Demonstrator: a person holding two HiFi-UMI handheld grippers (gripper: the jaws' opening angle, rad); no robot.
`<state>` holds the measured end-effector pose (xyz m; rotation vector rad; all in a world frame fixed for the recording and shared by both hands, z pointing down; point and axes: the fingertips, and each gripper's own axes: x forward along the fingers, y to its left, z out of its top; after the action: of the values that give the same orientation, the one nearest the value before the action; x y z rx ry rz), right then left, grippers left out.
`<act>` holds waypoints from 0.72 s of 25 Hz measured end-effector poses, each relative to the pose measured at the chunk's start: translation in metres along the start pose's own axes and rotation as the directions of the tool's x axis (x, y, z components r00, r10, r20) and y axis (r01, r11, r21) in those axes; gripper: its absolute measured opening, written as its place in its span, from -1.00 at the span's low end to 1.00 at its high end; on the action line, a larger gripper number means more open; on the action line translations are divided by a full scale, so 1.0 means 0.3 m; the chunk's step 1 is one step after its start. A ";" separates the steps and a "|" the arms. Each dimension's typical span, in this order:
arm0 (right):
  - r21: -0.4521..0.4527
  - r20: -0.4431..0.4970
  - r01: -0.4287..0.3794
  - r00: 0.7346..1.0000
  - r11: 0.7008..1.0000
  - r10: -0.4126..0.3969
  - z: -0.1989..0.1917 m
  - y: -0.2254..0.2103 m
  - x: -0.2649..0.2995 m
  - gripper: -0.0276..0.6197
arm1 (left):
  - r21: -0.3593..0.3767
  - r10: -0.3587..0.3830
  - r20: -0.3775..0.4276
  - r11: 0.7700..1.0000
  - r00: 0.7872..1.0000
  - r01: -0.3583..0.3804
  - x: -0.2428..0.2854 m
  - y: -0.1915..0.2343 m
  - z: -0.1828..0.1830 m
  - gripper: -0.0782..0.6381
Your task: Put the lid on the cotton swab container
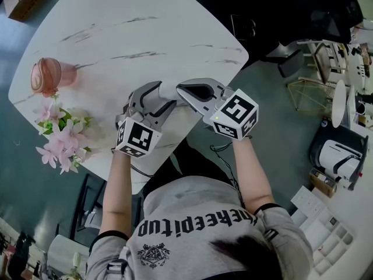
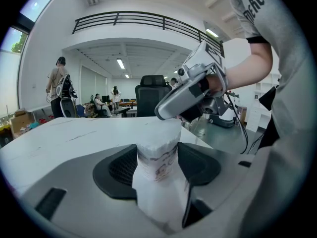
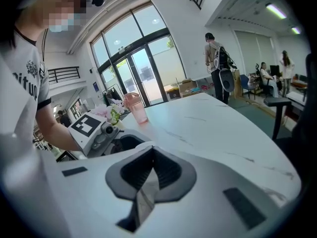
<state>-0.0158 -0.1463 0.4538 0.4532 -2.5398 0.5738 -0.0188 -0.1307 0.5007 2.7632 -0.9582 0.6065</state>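
Head view, with both gripper views. At the near edge of the white marble table [image 1: 145,28], just ahead of the person's torso, stands the cotton swab container [image 2: 157,165], a pale upright cylinder with a printed band around its upper body and a plain white top section [image 2: 159,132].

The left gripper [image 1: 163,95] reaches the container from the person's left. Its jaws are closed against the container's two sides, and both dark pads press on it at and below the band.

The right gripper [image 1: 185,90] approaches the container from the right and lies across it at the height of its top, with its tip at the top's rim. Whether it touches the rim cannot be told. In the right gripper view its jaws are drawn almost together, and only a thin pale sliver shows between the pads. What that sliver is cannot be made out.

Left of the container, at the table's left edge, lies a spray of pink flowers [image 1: 61,136] with green leaves. Beyond the flowers, farther left of the container, stands a pink cup [image 1: 49,76]. Past the table's far side, well behind the container, is a black office chair [image 2: 148,90].
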 end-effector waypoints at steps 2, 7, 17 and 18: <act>-0.009 -0.011 -0.001 1.000 1.000 0.001 -0.005 0.011 -0.001 -0.88 | -0.001 0.000 0.000 1.000 1.000 0.000 0.000 -0.001 0.000 -0.04; -0.055 -0.059 0.021 0.998 0.998 -0.024 -0.015 0.020 0.007 -0.88 | -0.007 -0.002 0.001 1.000 1.000 0.002 0.001 0.000 -0.001 -0.04; -0.111 -0.167 0.042 0.984 0.993 -0.061 -0.023 0.022 0.020 -0.88 | -0.006 -0.007 -0.003 1.000 1.000 0.007 0.004 0.000 -0.001 -0.04; -0.109 -0.169 0.049 0.983 0.993 -0.067 -0.025 0.022 0.021 -0.88 | -0.005 -0.007 -0.003 1.000 1.000 0.007 0.004 0.000 -0.001 -0.04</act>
<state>-0.0207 -0.1385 0.4608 0.4193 -2.3707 0.4359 -0.0181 -0.1313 0.5015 2.7589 -0.9477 0.6061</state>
